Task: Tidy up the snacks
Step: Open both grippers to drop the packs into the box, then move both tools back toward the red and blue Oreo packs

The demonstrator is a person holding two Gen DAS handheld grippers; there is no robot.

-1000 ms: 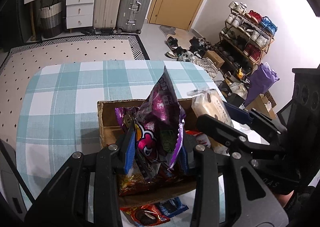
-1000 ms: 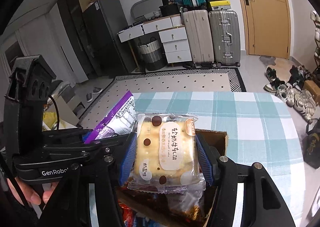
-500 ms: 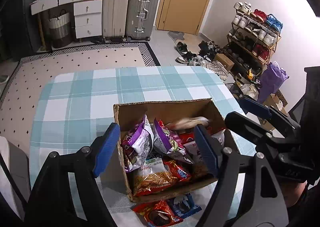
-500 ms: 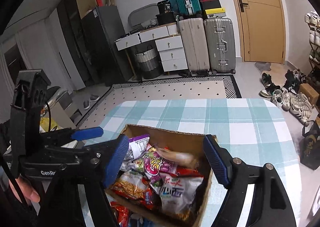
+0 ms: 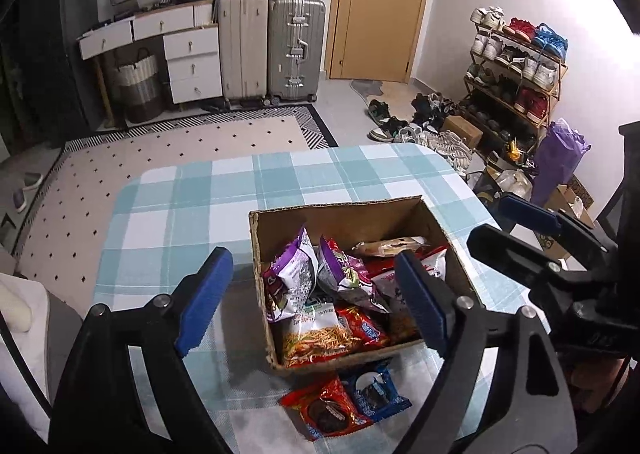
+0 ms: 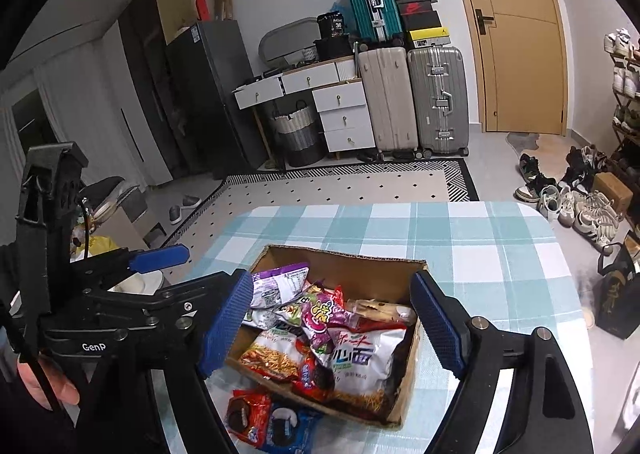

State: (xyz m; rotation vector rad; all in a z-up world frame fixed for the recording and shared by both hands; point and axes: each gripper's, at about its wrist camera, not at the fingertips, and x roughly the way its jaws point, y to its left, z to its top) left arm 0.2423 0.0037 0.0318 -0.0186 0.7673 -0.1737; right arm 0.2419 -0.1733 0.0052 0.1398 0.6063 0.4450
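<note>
— Where did the snacks sit?
— In the cardboard box (image 5: pixel 352 214) at twelve o'clock; two cookie packs (image 5: pixel 344 406) lay outside at six.
— Your grippers?
— My left gripper (image 5: pixel 316 302) and right gripper (image 6: pixel 336 326) were opening, nothing between their jaws.

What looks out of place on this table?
Two cookie packets, a red one and a blue one, lie on the tablecloth against the cardboard box's near wall, while every other snack sits inside.
</note>
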